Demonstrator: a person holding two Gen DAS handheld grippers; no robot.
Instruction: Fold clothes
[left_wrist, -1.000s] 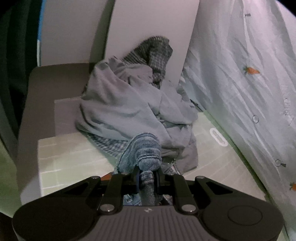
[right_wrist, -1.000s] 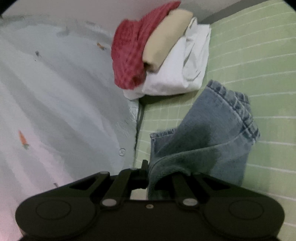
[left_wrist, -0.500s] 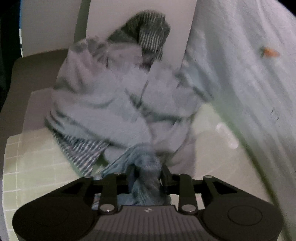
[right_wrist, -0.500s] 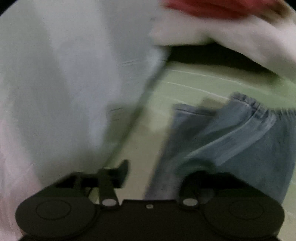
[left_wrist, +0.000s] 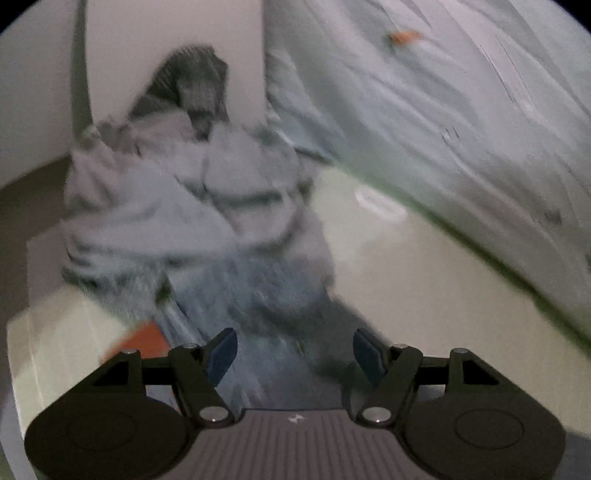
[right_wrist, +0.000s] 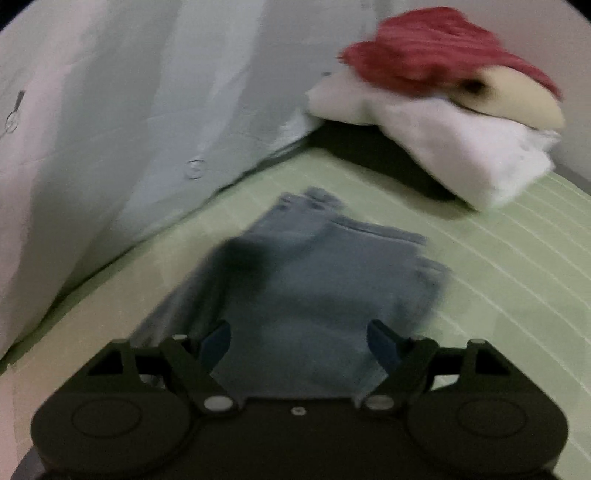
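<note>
— Denim: where are the jeans (right_wrist: 317, 295) seen, and are they gripped?

— In the right wrist view they are laid folded on the green mat (right_wrist: 517, 280), at the centre of the frame, just ahead of the right gripper (right_wrist: 299, 343). Its jaws are spread wide and nothing is held between them; whether the blue pads (right_wrist: 216, 343) touch the denim cannot be told through the blur.

— And the left gripper (left_wrist: 295, 350)?

— Its jaws are likewise spread wide, with nothing clamped. Blurred blue denim (left_wrist: 258, 295) is seen between and ahead of the pads (left_wrist: 221, 350), low in the centre of the left wrist view; contact cannot be judged.

— What is seen beyond it?

— A grey pile (left_wrist: 177, 206) of crumpled clothes is heaped at centre left, topped by a dark checked cloth (left_wrist: 192, 81) against the wall. An orange patch (left_wrist: 136, 339) is glimpsed at lower left.

— And on the right wrist side?

— A stack (right_wrist: 443, 129) of folded clothes is set at upper right: white below, beige and red above. A pale sheet (right_wrist: 129, 129) with buttons fills the left of the frame.
</note>
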